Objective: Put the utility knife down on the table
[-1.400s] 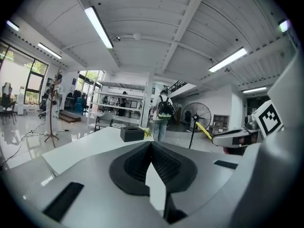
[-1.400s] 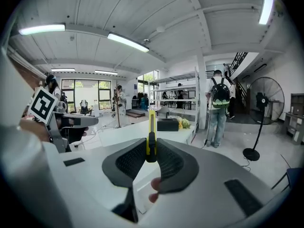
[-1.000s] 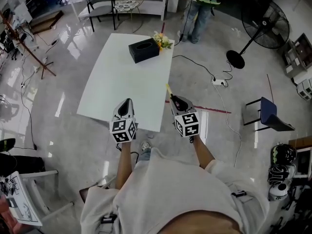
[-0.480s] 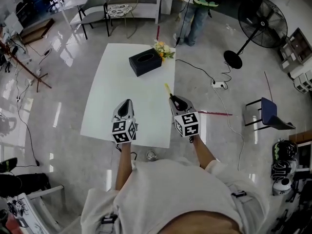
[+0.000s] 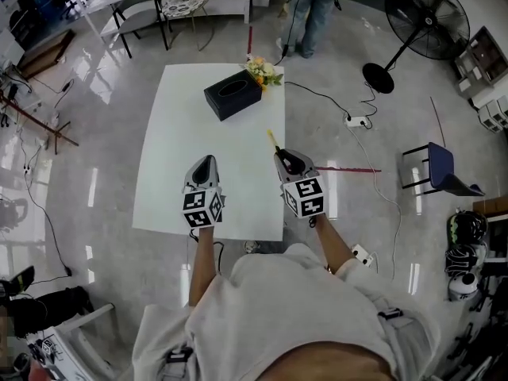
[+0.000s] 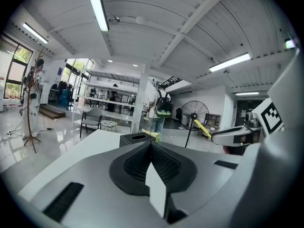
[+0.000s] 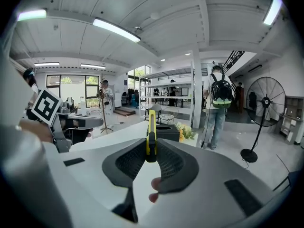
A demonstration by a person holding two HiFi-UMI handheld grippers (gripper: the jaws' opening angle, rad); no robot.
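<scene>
The right tongs (image 7: 151,152) are clamped on a slim yellow and black utility knife (image 7: 151,139), which stands on edge between the ribbed black pads and pokes out past their tips. In the head view these right tongs (image 5: 284,159) sit just right of the frame's centre, and the utility knife (image 5: 273,143) hangs over the right edge of the white rectangular desk (image 5: 178,141), its yellow end pointing to the upper left; it has not been set down. The left tongs (image 6: 151,148) are closed, pads meeting, with nothing between them. They appear left of centre in the head view (image 5: 205,165), over the near part of the desk, level with the right pair and apart from it. At the desk's far end, toward the top of the frame, a black rectangular tissue box (image 5: 232,95) lies beside a small bunch of yellow and white flowers (image 5: 264,71). A black standing fan (image 5: 425,10) is in the upper right, on the glossy grey floor (image 5: 103,109).
</scene>
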